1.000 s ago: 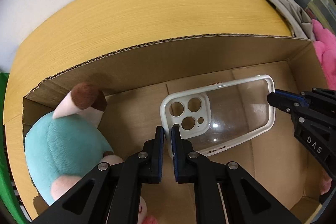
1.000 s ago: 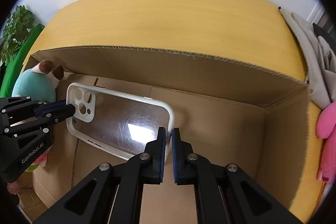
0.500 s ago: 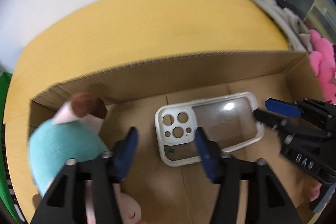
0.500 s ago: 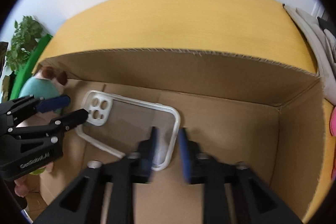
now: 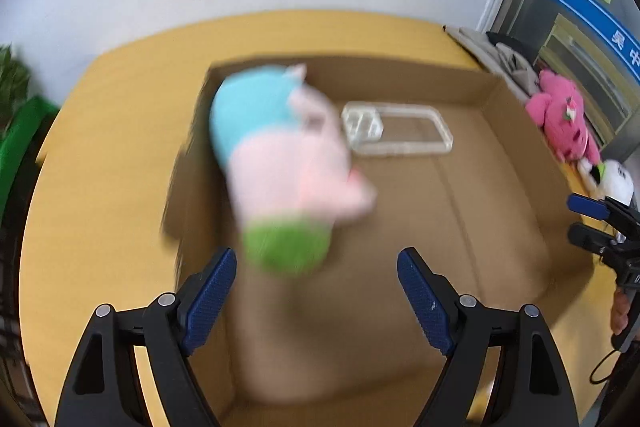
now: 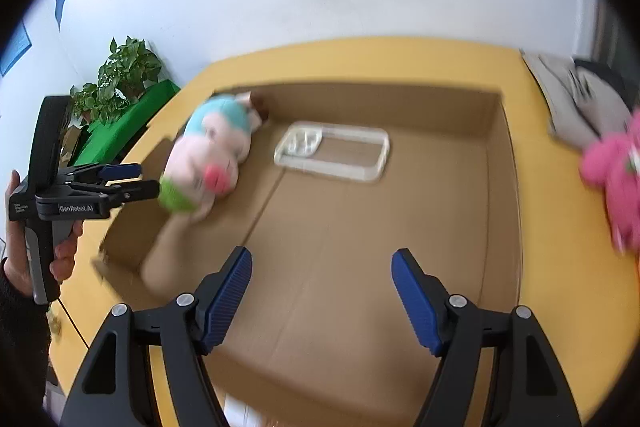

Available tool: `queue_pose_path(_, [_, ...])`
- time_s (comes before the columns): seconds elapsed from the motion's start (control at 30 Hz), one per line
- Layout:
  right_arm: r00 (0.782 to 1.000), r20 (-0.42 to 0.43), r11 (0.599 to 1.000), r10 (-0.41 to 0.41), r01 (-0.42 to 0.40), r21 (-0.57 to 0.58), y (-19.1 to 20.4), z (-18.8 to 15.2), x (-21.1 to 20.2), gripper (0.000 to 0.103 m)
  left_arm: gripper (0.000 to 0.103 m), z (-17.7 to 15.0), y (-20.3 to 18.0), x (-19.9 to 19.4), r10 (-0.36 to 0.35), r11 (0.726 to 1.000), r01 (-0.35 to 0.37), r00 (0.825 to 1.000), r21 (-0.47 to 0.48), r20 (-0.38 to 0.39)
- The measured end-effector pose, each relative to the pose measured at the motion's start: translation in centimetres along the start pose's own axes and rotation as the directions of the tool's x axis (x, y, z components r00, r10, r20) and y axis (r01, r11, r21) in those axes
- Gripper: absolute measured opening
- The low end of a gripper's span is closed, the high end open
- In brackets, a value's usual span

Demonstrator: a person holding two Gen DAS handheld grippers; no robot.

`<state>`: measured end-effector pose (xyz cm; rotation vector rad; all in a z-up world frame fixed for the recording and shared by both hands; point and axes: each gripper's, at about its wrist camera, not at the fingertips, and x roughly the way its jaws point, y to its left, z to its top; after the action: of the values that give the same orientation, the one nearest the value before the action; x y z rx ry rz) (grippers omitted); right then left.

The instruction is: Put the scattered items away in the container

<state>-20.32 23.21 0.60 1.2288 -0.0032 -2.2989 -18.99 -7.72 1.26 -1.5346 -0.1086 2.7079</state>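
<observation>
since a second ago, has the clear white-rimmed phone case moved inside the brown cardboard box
Yes. The clear white-rimmed phone case went down from both grippers' grip and lies flat on the brown cardboard box floor, near its far wall.

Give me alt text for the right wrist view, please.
A clear phone case and a pastel plush toy lie inside an open cardboard box on a yellow table. The right gripper is open above the box; the left gripper is at its left.

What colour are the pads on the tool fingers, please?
Blue pads with a ribbed texture, on black arms; clearest in the right wrist view.
</observation>
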Motion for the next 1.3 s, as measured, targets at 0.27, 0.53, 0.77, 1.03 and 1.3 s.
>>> queue_pose_path(0.27, [0.994,-0.061,0.996,-0.09,0.092,0.021,-0.6,-6.4,0.5,0.072,0.086,-6.6,-1.6,1.3,-0.044,0.999,0.042,0.996,-0.024,-0.076])
queue_pose_path(0.53, [0.99,-0.051,0.991,-0.131,0.13,-0.007,-1.4,-7.9,-0.8,0.072,0.086,-9.4,-1.0,-0.3,-0.085,0.994,0.08,0.995,-0.078,-0.062])
queue_pose_path(0.77, [0.991,-0.065,0.992,-0.12,0.122,0.03,-1.9,-9.1,-2.1,0.073,0.086,-11.8,-2.1,-3.0,-0.023,0.997,0.022,1.0,-0.072,-0.021])
queue_pose_path(1.03, [0.968,0.163,0.98,-0.193,0.199,-0.019,3.5,-7.9,-8.0,0.079,0.102,-12.5,-7.3,-10.6,-0.012,1.0,0.012,0.982,-0.004,0.189])
queue_pose_path(1.3, [0.918,0.289,0.949,-0.27,0.304,-0.078,7.7,-9.2,-10.6,0.079,0.103,-14.0,-11.0,-13.6,-0.079,0.996,0.067,0.952,0.052,0.295])
